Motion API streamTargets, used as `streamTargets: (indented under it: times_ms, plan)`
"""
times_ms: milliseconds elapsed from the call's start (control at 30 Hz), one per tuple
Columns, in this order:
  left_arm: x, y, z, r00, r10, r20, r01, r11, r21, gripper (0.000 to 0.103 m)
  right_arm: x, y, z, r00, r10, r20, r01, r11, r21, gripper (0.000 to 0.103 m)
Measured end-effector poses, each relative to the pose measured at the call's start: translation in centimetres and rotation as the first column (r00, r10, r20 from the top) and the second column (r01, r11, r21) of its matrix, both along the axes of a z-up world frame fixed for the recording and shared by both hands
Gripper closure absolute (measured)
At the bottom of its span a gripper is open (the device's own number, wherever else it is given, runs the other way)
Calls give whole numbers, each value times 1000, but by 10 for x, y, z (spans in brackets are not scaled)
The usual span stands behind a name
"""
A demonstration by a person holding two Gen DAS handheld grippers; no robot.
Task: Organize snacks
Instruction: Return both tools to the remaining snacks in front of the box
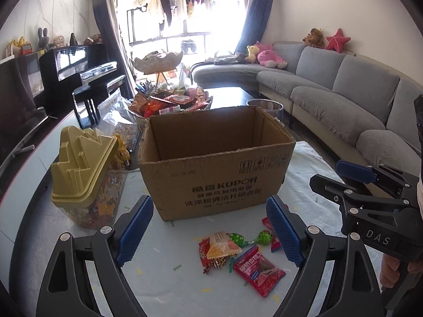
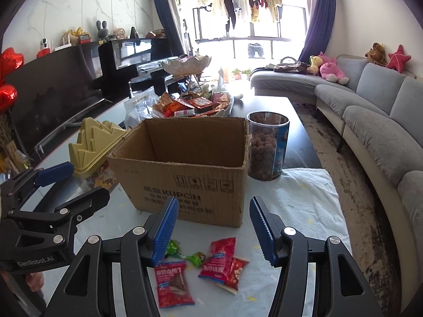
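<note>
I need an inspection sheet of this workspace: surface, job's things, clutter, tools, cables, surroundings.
Surface: table covered with a pale cloth.
Job's things: open cardboard box, inside looks empty; loose snack packets and green wrapped candies lying in front of it.
Clutter: jar with yellow lid; clear tub of brown balls; tray heaped with snacks behind the box.
Tools: left tool open, empty; right tool open, empty.
Cables: nothing seen.
Surroundings: grey sofa, black piano, window with hanging laundry.

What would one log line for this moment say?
left gripper: open | right gripper: open | snack packets: loose on cloth | cardboard box: open, looks empty
</note>
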State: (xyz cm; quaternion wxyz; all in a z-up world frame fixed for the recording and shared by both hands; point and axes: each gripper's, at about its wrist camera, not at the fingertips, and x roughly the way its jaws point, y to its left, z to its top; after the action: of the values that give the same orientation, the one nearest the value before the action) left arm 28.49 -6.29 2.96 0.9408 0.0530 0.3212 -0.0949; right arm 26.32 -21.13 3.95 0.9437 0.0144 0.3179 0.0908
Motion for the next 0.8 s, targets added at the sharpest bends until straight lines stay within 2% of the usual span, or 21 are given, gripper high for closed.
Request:
streamTargets:
  times_ms: [133, 500, 800]
  plan:
    - [-6, -3, -20, 999, 6, -36, -6, 1000, 15, 15, -5, -3, -19, 999, -3, -43, 3, 1000, 1, 46]
    - [-3, -1, -73, 984, 11, -178, -15, 1000, -20, 15, -7, 0, -69, 983, -5, -182, 8, 1000, 14, 46]
    - [15, -5, -105, 973, 6, -229, -11, 1000, -23, 16, 6, -3, -94, 969, -28, -247, 35, 999, 22, 46]
